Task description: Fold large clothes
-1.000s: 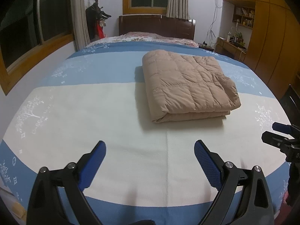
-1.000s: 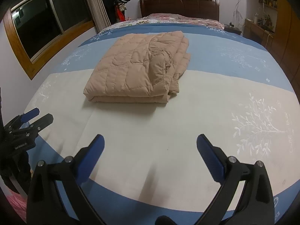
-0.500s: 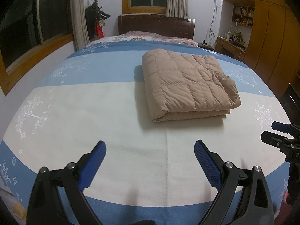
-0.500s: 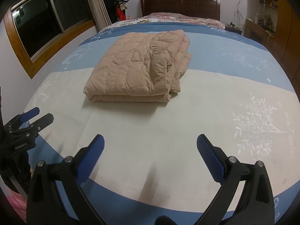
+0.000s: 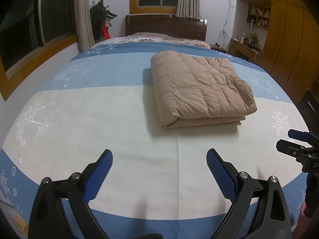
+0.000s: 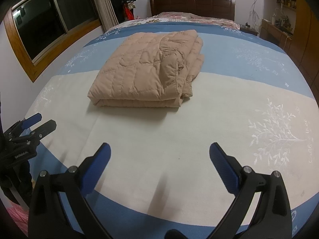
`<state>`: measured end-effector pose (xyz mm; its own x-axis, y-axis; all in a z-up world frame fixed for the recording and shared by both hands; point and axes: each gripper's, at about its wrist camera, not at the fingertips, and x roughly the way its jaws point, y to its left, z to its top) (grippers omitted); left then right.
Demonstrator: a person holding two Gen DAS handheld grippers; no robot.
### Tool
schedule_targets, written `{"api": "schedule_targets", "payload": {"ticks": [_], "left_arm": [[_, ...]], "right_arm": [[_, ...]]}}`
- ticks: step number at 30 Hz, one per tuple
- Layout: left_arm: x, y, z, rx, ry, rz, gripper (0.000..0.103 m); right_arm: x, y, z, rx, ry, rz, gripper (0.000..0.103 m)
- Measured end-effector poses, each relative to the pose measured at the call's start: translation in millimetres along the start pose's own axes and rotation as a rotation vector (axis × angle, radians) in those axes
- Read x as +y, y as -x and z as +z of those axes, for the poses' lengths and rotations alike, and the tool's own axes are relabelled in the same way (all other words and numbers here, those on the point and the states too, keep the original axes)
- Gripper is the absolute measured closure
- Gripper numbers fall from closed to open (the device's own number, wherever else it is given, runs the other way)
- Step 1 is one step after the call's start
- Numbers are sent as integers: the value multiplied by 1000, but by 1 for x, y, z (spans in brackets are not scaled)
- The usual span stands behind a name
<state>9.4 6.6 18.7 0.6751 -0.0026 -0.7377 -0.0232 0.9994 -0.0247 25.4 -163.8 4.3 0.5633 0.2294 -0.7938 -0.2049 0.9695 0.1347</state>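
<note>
A tan quilted down garment (image 5: 201, 87) lies folded into a thick, puffy rectangle on the bed (image 5: 99, 119), well beyond both tools. Its stitched squares give the top a padded grid; the near edge shows stacked layers with a rounded fold at the near left corner. From the right wrist view the same garment (image 6: 147, 75) has a smooth left half, while its right side bunches into rumpled, uneven layers. It sits across the line where the bedspread's cream band meets the pale blue band, slightly right of centre in the left wrist view.

The bedspread is a soft, matte woven cloth, with white tree prints (image 6: 273, 131) near its sides.

The left tool (image 5: 159, 156) hovers low over the near cream band, its jaws spread wide, holding nothing; the fingers (image 5: 101, 169) are black plastic with blue ridged pads. The right tool (image 6: 159, 149) is posed the same way, jaws wide apart and empty, pointing toward the garment. Each tool shows at the edge of the other's view, level beside it.

A dark wooden headboard (image 5: 165, 26) stands at the far end.
</note>
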Motion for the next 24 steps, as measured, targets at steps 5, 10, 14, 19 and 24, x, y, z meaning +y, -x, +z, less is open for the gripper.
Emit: {"api": "schedule_targets", "payload": {"ticks": [5,10,14,19,24], "left_arm": [[1,-1,0,2,-2,-1,8],[3,-3,0,4,2,-2,8],[3,-4,1,7,1,-8,8],[3,-4,1,6,0,-10,8],[3,-5,2,7,-2,-10,8]], "right_arm": [[-1,-2,1,6,-2,-1,4],[-3,-4,1,9,-3,-2,4],[-3,-4,1,11,-2,-2,4],[-4,-5,2,13,-2,-2,4],[-7,-7,2,17,-6,0,4]]}}
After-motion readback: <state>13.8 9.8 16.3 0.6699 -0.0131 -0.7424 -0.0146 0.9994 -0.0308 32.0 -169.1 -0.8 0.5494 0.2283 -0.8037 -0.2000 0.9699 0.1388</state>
